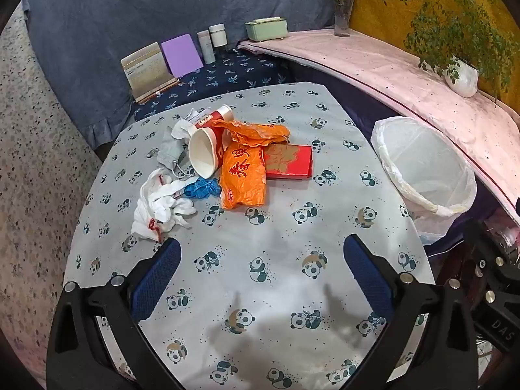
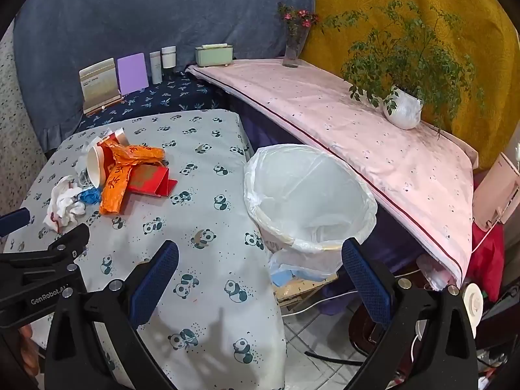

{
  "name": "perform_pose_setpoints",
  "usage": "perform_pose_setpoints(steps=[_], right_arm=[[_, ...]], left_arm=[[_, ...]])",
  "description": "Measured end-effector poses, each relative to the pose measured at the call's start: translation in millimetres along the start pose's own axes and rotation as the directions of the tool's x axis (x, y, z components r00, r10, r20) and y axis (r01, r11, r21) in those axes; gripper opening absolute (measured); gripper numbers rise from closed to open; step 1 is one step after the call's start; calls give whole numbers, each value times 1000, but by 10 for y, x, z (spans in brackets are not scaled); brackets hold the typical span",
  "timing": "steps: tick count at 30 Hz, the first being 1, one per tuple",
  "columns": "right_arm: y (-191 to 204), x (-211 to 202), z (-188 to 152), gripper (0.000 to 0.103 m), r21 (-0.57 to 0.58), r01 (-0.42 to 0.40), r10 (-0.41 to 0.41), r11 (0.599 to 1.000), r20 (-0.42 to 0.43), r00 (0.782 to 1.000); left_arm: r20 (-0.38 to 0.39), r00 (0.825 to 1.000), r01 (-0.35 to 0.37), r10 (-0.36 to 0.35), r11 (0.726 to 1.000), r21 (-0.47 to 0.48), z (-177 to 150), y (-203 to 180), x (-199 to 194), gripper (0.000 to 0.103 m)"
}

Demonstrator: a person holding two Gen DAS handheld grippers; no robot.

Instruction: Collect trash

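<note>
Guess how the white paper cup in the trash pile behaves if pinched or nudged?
The paper cup lies on its side, so a nudge would probably roll it. It looks empty and thin-walled, likely light and easily crushed. The orange plastic bag beside it may touch the cup and might drag along.

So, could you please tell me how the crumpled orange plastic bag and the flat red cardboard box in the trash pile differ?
The crumpled orange plastic bag is soft, wrinkled and irregular; the flat red cardboard box is rigid, with straight edges. The bag carries red characters, the box a gold pattern. The bag overlaps the box's edge, and part of it drapes against the paper cup. Both lie on the panda-print tablecloth, outside the lined bin.
</note>
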State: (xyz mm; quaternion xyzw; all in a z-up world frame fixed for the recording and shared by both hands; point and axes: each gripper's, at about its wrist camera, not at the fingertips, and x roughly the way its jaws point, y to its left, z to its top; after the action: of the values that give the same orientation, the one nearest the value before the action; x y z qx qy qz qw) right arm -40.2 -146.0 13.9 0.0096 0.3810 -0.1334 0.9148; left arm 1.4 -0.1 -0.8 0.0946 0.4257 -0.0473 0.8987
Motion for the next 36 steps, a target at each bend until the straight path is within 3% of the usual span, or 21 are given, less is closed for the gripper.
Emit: perform_pose_setpoints(steps=[36], right_arm=[[83, 63, 102, 96, -31, 26, -27, 999, -18, 999]], left_arm=[[18, 1000, -1, 1, 1000, -9, 99, -4, -22, 95]])
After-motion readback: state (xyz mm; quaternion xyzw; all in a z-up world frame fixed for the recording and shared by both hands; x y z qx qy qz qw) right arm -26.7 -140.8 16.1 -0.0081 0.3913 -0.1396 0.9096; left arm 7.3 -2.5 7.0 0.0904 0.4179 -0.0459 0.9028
